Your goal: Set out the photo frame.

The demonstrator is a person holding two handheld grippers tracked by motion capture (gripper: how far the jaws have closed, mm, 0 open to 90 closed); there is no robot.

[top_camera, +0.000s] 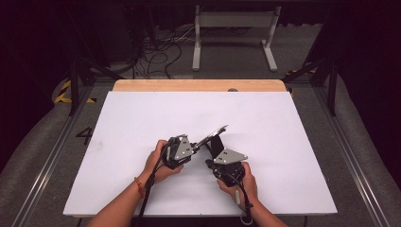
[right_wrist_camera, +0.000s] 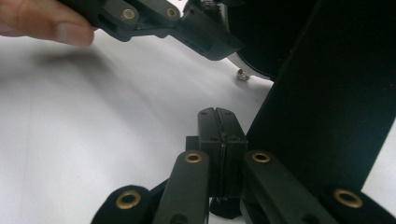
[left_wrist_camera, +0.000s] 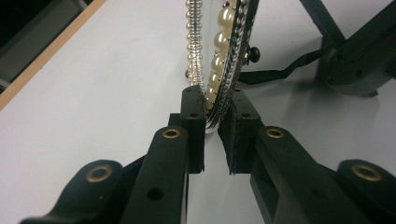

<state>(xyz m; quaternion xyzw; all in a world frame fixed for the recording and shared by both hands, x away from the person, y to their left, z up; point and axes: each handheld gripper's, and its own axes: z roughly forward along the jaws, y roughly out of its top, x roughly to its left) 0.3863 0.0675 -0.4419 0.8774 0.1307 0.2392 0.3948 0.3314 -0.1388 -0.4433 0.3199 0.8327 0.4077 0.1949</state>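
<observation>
left gripper (left_wrist_camera: 215, 119) jaws clamp the pearl-edged frame (left_wrist_camera: 224, 56); right gripper (right_wrist_camera: 220, 135) jaws pressed together, no readable writing.

The high view looks down and forward from above the person's side, far enough to see the whole white table (top_camera: 142, 118). The left gripper view sits very close behind its own black jaws, looking along them at a pearl-edged frame (left_wrist_camera: 219, 70). The right gripper view sits just as close, looking low across the same table top (right_wrist_camera: 93, 130).
</observation>
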